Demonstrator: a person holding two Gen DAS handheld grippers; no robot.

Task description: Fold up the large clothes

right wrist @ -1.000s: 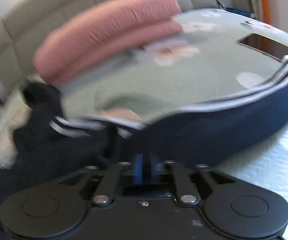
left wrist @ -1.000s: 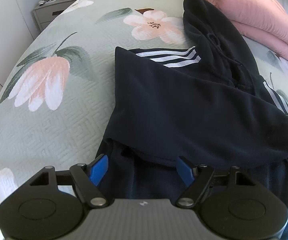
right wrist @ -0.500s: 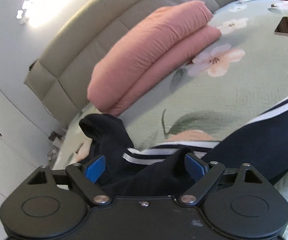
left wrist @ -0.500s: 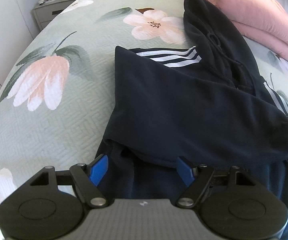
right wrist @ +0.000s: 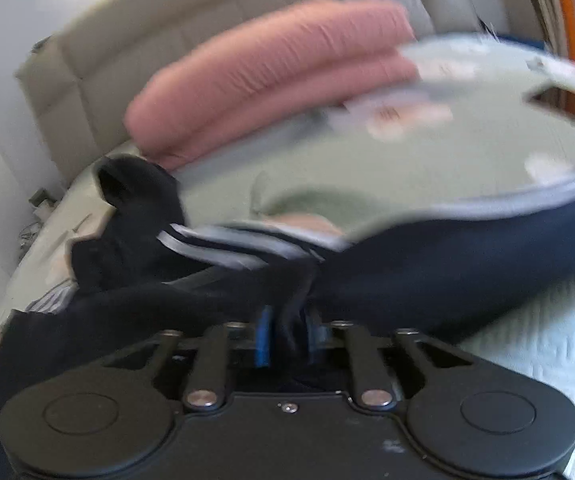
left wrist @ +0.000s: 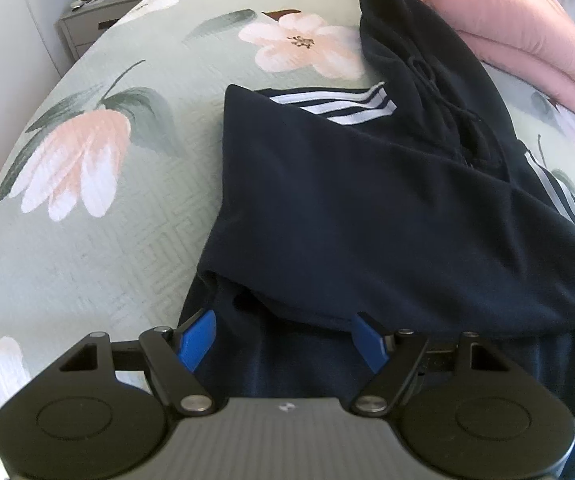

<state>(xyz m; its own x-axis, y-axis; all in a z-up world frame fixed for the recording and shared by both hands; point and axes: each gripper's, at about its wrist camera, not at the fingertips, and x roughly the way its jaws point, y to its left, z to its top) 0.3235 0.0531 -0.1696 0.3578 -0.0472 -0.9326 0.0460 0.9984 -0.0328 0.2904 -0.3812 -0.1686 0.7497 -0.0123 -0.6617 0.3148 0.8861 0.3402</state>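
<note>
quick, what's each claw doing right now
Left claw: open, holding nothing, over the navy hoodie.
Right claw: closed on hoodie fabric.

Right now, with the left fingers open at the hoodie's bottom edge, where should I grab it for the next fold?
Grip the hoodie at its near-left hem corner, coming in low from the bedspread side. That edge lies loose and slightly lifted just ahead of the open left gripper, so one finger could probably slide underneath.

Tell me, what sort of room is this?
Most likely a bedroom: a bed under a green floral quilted bedspread, folded pink bedding against a padded grey headboard, and a small grey nightstand beside it.
</note>
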